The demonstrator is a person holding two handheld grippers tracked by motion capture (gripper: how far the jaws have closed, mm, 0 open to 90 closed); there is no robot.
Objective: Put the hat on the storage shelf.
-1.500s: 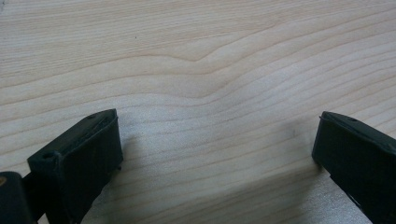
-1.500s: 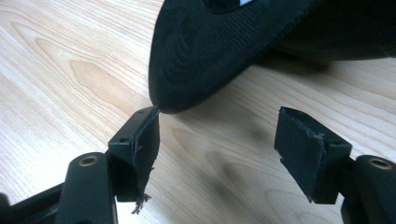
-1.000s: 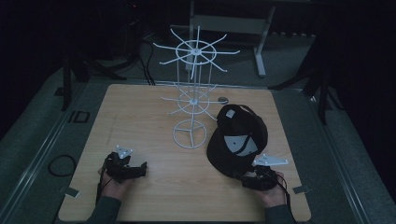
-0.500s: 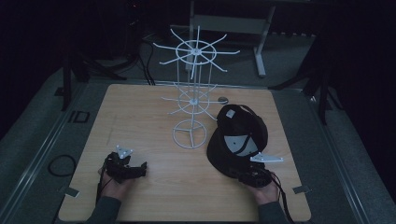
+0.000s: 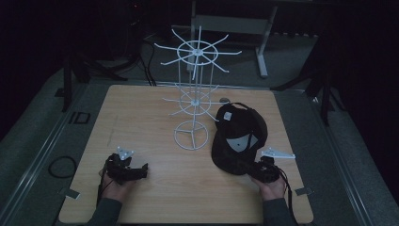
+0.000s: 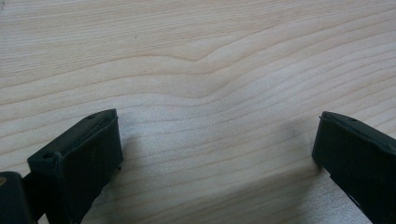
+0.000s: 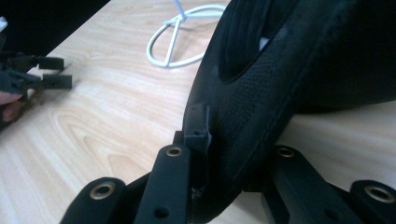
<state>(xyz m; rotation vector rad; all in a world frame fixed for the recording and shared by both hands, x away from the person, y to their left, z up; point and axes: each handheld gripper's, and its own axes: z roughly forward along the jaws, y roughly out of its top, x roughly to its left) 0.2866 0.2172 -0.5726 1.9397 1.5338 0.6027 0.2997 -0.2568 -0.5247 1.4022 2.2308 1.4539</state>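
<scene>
While the left gripper [image 5: 141, 170] rests with jaws apart, the cap [image 7: 261, 93] brim is clamped by the right gripper [image 7: 224, 186]; a lift toward the rack [image 5: 195, 94] is judged next.

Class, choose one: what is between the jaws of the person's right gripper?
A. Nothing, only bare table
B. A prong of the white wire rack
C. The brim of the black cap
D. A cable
C: in the right gripper view the black cap's brim edge sits pinched between the jaws of the right gripper.
</scene>
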